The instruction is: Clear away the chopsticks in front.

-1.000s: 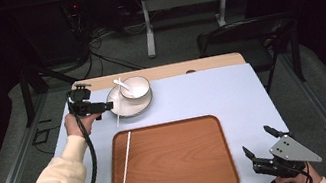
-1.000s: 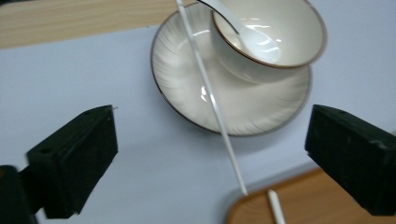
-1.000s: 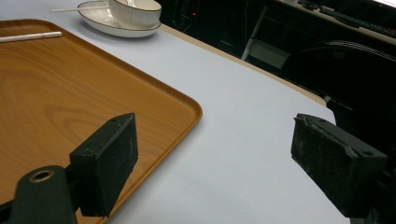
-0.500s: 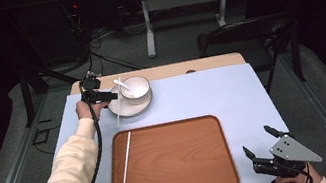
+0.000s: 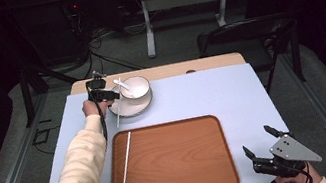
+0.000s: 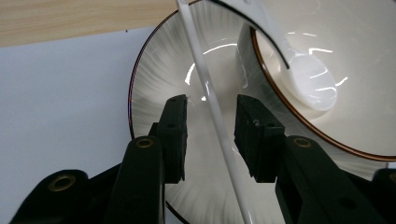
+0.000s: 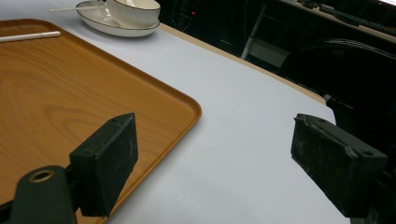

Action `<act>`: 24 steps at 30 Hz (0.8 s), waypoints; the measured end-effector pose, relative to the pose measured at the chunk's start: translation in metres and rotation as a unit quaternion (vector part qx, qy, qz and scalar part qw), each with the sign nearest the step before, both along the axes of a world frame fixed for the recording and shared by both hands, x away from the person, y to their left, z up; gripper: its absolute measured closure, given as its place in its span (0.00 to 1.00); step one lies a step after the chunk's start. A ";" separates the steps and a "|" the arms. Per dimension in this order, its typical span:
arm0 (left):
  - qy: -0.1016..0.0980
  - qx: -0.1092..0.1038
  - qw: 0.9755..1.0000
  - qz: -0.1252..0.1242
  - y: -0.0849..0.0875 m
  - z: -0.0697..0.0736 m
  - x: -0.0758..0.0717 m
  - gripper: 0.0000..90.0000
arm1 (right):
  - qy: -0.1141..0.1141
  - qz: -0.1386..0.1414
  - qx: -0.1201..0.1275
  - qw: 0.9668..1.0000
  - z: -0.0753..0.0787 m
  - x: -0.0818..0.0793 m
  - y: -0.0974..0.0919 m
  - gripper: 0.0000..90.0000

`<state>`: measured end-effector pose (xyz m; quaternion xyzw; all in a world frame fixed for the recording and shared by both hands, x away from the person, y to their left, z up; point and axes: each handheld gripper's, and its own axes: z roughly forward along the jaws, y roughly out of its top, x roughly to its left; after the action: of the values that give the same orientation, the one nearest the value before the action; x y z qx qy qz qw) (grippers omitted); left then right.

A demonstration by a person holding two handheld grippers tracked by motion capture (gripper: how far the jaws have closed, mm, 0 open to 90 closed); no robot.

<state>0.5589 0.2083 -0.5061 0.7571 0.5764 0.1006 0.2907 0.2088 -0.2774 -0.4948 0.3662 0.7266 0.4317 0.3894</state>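
Observation:
A white bowl point(image 5: 136, 87) with a white spoon point(image 5: 122, 84) in it stands on a dark-rimmed plate point(image 5: 129, 108) at the table's far left. One white chopstick point(image 5: 117, 115) leans across the plate's left side. A second chopstick point(image 5: 126, 168) lies along the left of the wooden tray point(image 5: 178, 160). My left gripper point(image 5: 114, 95) is over the plate's left rim. In the left gripper view it point(image 6: 210, 133) is open, and the chopstick point(image 6: 205, 84) runs between its jaws above the plate point(image 6: 154, 84). My right gripper point(image 5: 259, 141) hovers open and empty at the near right corner.
A pale blue mat point(image 5: 202, 94) covers the table, with a wooden strip point(image 5: 197, 65) bare at the far edge. In the right gripper view the tray's corner point(image 7: 187, 105) lies left of the jaws and the table's edge drops off to the right. A dark chair point(image 5: 243, 37) stands beyond.
My left gripper has moved away from the person and rightward, onto the plate's left rim beside the bowl. The right gripper has stayed put.

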 end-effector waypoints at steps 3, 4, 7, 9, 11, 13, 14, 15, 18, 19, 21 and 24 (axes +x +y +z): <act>0.003 -0.004 1.000 -0.001 0.000 -0.004 0.001 0.74 | 0.000 0.000 0.001 1.000 0.000 0.000 0.000 0.16; 0.007 -0.009 1.000 0.003 0.001 -0.007 0.002 0.74 | 0.001 -0.001 0.001 1.000 0.000 0.000 0.000 0.16; 0.009 -0.014 1.000 0.009 0.001 -0.010 0.002 0.74 | 0.000 -0.001 0.001 1.000 0.000 0.000 0.000 0.16; 0.010 -0.020 1.000 0.015 0.000 -0.013 0.002 0.76 | 0.000 -0.001 0.001 1.000 0.000 0.000 0.000 0.16; 0.010 -0.025 0.999 0.021 -0.001 -0.016 0.002 0.78 | 0.001 -0.002 0.000 1.000 0.000 0.000 0.000 0.16; 0.013 -0.021 0.999 0.026 -0.002 -0.018 0.002 0.80 | 0.002 -0.001 -0.001 1.000 0.000 0.000 0.000 0.16; 0.013 -0.017 0.999 0.029 -0.003 -0.018 0.002 0.80 | 0.000 -0.001 0.000 1.000 0.000 0.000 0.000 0.16; 0.012 -0.013 0.999 0.031 -0.004 -0.018 0.002 0.80 | 0.000 -0.001 0.000 1.000 0.000 0.000 0.000 0.16; 0.004 -0.004 0.999 0.032 -0.005 -0.018 0.003 0.80 | 0.001 -0.001 0.000 1.000 0.000 0.000 0.000 0.16; 0.003 -0.002 0.999 0.032 -0.006 -0.018 0.004 0.80 | 0.000 -0.001 0.000 1.000 0.000 0.000 0.000 0.16; 0.000 0.005 1.000 0.030 -0.005 -0.018 0.006 0.78 | 0.002 -0.001 0.000 1.000 0.000 0.000 0.000 0.16; 0.002 -0.003 0.999 0.039 -0.003 -0.018 0.009 0.78 | 0.001 -0.002 -0.001 1.000 0.000 0.000 0.000 0.16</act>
<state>0.5679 0.2058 -0.5242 0.7335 0.6061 0.1084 0.2879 0.2092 -0.2772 -0.4949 0.3675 0.7267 0.4301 0.3896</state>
